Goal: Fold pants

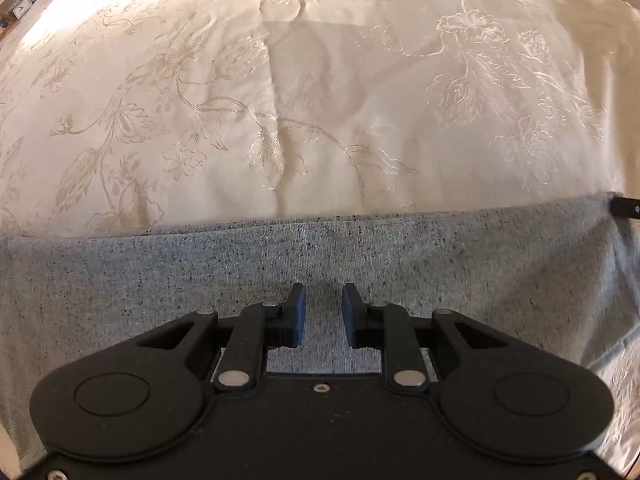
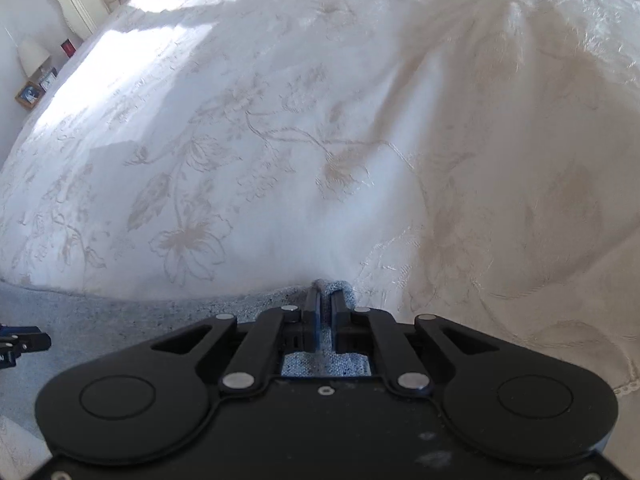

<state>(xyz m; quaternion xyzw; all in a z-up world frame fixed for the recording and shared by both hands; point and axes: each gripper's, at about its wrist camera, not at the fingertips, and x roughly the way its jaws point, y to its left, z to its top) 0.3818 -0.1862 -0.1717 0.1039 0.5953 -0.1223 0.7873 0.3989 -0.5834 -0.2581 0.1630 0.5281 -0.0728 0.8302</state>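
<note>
Here we are over the bed, its cream floral cover spread wide, and the grey pants lie across the near part of it with a straight edge running side to side. The left hand-held gripper hovers above the cloth with a clear gap between its blue pads, nothing pinched between them. Over on the other side, the right hand-held gripper is clamped tight on a bunched corner of the pants, a little nub of grey fabric poking out past the fingertips. At the far right edge of the left view a dark gripper tip shows right at the corner of the cloth, which fits that grip. By the look of it, this is the pick-up stage of a fold: one corner secured, the other not yet taken. The next move likely calls for the left one to drop onto the edge and close on it, matching the right's height, so both can carry the fabric over evenly without dragging the bed cover.
</note>
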